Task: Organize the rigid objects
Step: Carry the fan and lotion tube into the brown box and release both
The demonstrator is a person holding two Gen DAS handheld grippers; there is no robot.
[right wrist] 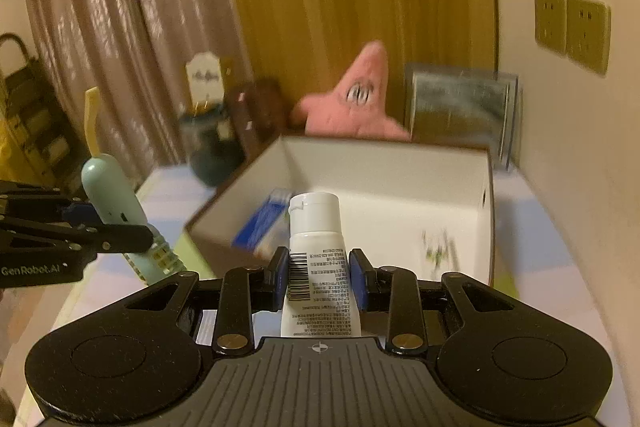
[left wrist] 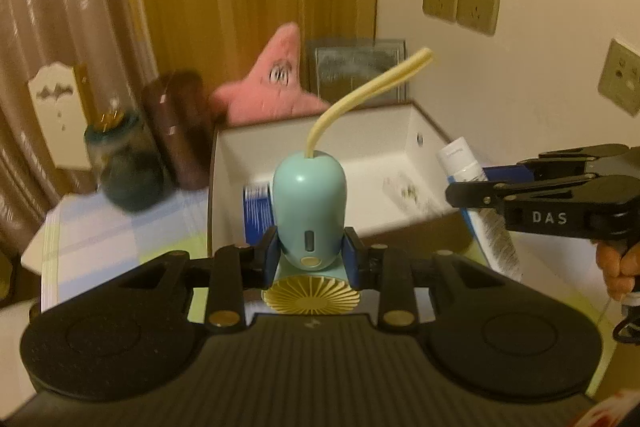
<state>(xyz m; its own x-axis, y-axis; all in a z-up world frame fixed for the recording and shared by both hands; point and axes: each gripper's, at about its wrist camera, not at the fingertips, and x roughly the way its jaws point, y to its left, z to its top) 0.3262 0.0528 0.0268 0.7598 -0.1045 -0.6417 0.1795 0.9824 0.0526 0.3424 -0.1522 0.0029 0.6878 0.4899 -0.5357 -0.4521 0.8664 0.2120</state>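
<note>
My left gripper (left wrist: pixel 310 255) is shut on a mint-green handheld fan (left wrist: pixel 309 203) with a cream strap (left wrist: pixel 368 91) and a gold grille (left wrist: pixel 310 297), held up in front of the open white box (left wrist: pixel 360 131). In the right wrist view the same fan (right wrist: pixel 114 199) shows at the left, clamped in the left gripper (right wrist: pixel 100 227). My right gripper (right wrist: pixel 318 279) is shut on a white tube (right wrist: pixel 318 251) with printed text and a flip cap, held before the white box (right wrist: pixel 384 167). The left wrist view has the tube (left wrist: pixel 464 163) at the right in the right gripper (left wrist: pixel 472 187).
A blue-and-white packet (right wrist: pixel 264 223) lies inside the box. Behind the box stand a pink starfish plush (left wrist: pixel 276 83), a framed picture (left wrist: pixel 360 71), a dark brown case (left wrist: pixel 180 131) and a dark jar (left wrist: pixel 128 163). Curtains hang behind; wall sockets (left wrist: pixel 460 1) sit on the right wall. A hand (left wrist: pixel 616 267) grips the right tool.
</note>
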